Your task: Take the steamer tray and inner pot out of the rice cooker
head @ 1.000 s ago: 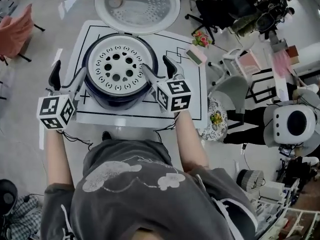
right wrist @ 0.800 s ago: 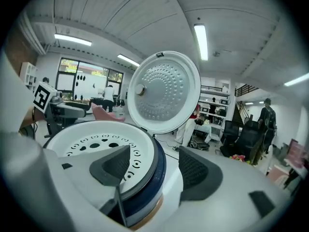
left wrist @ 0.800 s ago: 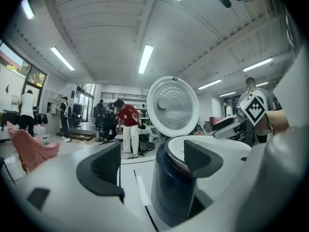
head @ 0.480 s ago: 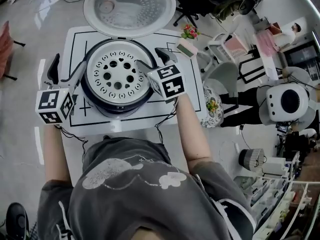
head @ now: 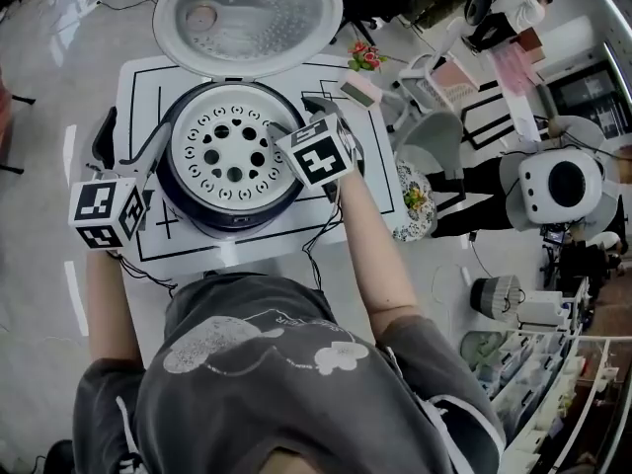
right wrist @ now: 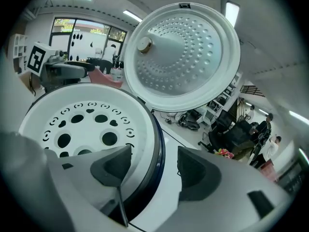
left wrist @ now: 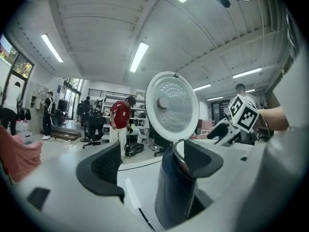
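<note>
While the steamer tray (head: 230, 149) sits in the rice cooker (head: 190, 203) mid-tabletop, my left gripper (head: 130, 144) and right gripper (head: 296, 117) hold their jaws wide and empty astride opposite rims. Next, I reckon, pinch the tray's edges and lift.

Round white perforated steamer tray (head: 229, 151) looks smooth matt plastic; dark-blue rice cooker body (left wrist: 174, 187) glossy; dimpled round lid (right wrist: 188, 57) satin metal.
</note>
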